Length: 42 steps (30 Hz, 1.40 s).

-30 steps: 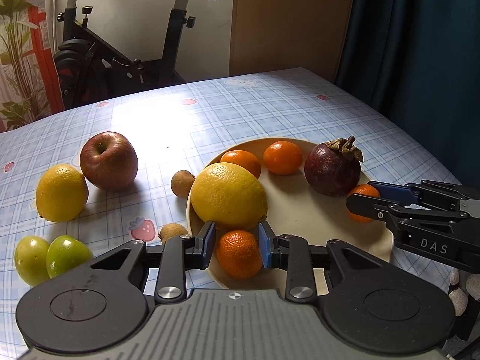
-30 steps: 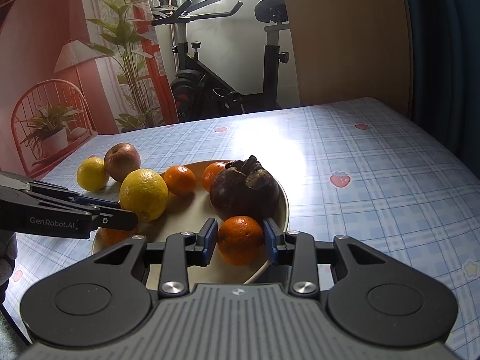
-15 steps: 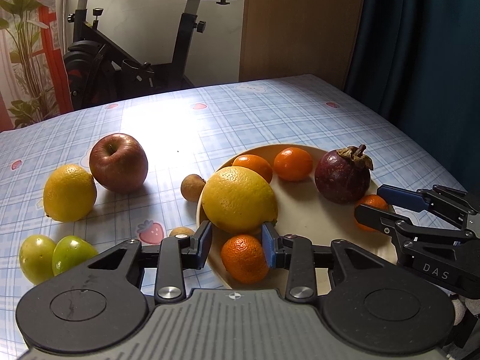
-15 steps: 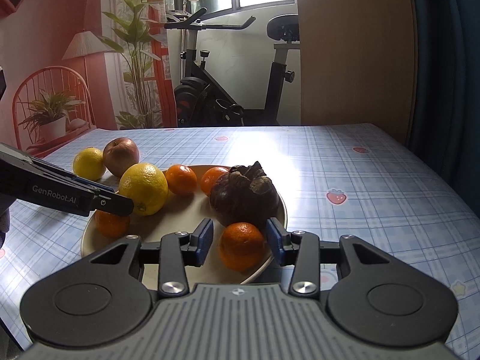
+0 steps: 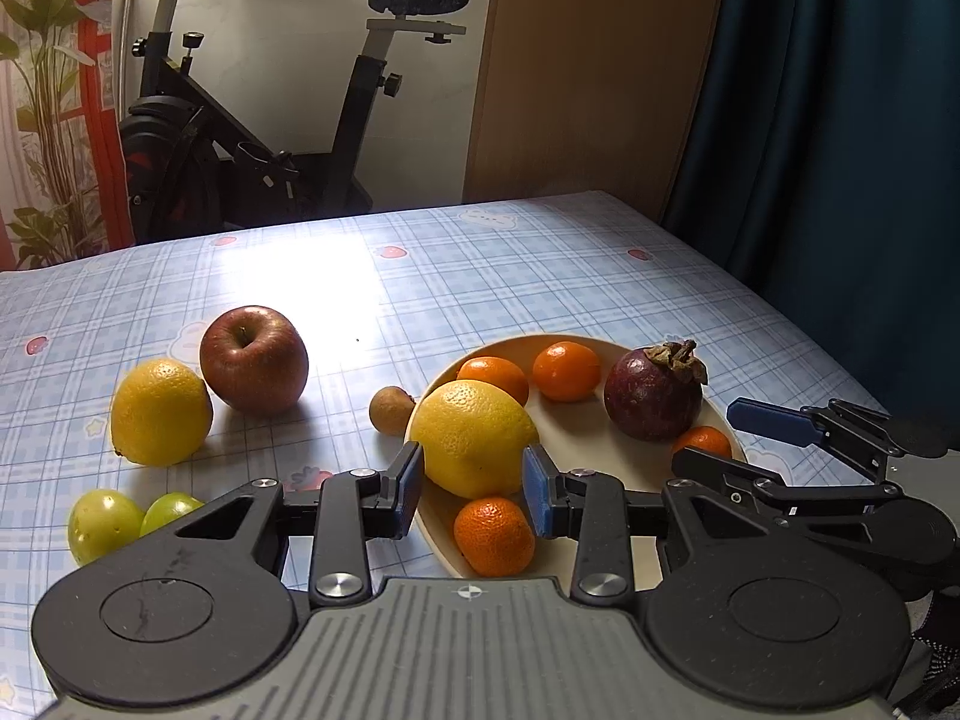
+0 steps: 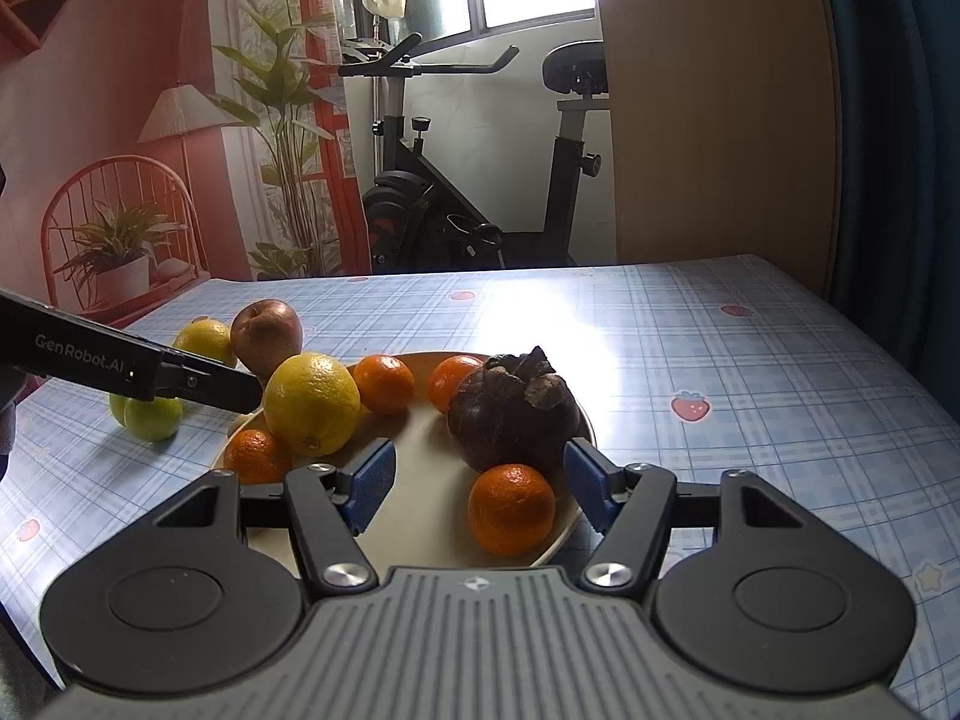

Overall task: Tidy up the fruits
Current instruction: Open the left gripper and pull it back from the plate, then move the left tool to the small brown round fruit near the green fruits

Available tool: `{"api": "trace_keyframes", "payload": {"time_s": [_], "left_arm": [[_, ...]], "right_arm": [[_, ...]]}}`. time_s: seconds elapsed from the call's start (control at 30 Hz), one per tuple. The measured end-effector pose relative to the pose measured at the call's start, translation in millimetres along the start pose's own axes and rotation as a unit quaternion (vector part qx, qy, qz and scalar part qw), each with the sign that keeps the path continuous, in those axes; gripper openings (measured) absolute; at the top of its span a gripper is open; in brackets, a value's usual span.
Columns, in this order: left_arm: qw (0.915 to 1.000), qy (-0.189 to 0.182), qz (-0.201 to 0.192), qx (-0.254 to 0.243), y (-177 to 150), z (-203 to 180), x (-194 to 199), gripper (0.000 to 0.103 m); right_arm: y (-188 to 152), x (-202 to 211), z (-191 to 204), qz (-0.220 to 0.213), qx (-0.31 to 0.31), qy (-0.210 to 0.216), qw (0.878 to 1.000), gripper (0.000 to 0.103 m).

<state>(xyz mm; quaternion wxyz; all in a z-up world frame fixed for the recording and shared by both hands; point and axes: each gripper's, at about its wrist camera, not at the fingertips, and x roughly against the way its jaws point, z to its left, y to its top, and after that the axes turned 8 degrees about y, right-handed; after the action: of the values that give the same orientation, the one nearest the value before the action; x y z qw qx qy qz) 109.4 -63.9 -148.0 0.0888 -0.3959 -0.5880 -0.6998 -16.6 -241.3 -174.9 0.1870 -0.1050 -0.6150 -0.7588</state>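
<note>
A cream plate [image 5: 591, 444] [image 6: 420, 492] holds a big yellow citrus [image 5: 474, 438] [image 6: 312, 402], a dark mangosteen [image 5: 653, 390] [image 6: 513, 417] and several small oranges. My left gripper [image 5: 471, 495] is open and empty, above a small orange [image 5: 493, 536] at the plate's near edge. My right gripper [image 6: 477, 483] is open wide and empty, just behind another small orange [image 6: 511, 509] [image 5: 702, 443]. A red apple [image 5: 253, 359], a second yellow citrus [image 5: 161, 411], two green fruits [image 5: 129, 519] and a small brown fruit [image 5: 391, 410] lie on the checked tablecloth left of the plate.
The table's right edge [image 6: 900, 372] runs beside a dark blue curtain [image 5: 840, 150]. An exercise bike [image 5: 270, 138] and a wooden panel [image 5: 588, 72] stand behind the table. Each gripper's fingers reach over the plate from opposite sides.
Both grippers have opened, let go of their small oranges on the plate, and drawn back and up. The right one has opened wider.
</note>
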Motion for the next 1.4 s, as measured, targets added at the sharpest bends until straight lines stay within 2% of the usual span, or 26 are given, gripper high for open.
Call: {"api": "trace_keyframes", "payload": {"time_s": [0.17, 0.3, 0.53, 0.63, 0.8, 0.9, 1.07, 1.3, 1.4], "left_arm": [[0.9992, 0.016, -0.023, 0.029, 14.9, 33.3, 15.7, 0.038], [0.9964, 0.051, -0.025, 0.064, 23.0, 64.3, 23.4, 0.038], [0.9924, 0.067, -0.029, 0.099, 23.1, 97.1, 34.4, 0.037], [0.9940, 0.049, -0.017, 0.097, 18.9, 93.4, 25.2, 0.037], [0.9974, 0.032, 0.008, 0.064, 1.2, 72.1, -2.6, 0.037], [0.9974, 0.018, 0.023, 0.065, -6.5, 67.1, -16.9, 0.037], [0.9953, -0.003, 0.038, 0.089, -10.3, 63.9, -31.5, 0.037], [0.9943, -0.009, 0.052, 0.093, -9.5, 57.8, -48.2, 0.037], [0.9953, 0.002, 0.049, 0.084, -10.7, 55.4, -46.7, 0.037]], "right_arm": [[16.9, -4.6, 3.1, 0.005, -0.018, 0.022, 1.000, 0.066], [30.1, -13.9, 2.0, 0.024, -0.049, 0.047, 0.997, 0.066], [49.8, -32.9, 10.9, 0.057, -0.062, 0.069, 0.994, 0.066], [61.0, -43.8, 14.9, 0.079, -0.058, 0.081, 0.992, 0.066], [77.9, -61.6, 22.8, 0.115, -0.035, 0.080, 0.990, 0.056], [81.2, -64.1, 24.3, 0.114, -0.039, 0.068, 0.990, 0.052], [80.4, -65.2, 23.3, 0.110, -0.045, 0.061, 0.991, 0.051], [81.5, -63.0, 20.2, 0.101, -0.048, 0.057, 0.992, 0.050], [82.7, -61.0, 19.2, 0.097, -0.047, 0.058, 0.993, 0.050]]}}
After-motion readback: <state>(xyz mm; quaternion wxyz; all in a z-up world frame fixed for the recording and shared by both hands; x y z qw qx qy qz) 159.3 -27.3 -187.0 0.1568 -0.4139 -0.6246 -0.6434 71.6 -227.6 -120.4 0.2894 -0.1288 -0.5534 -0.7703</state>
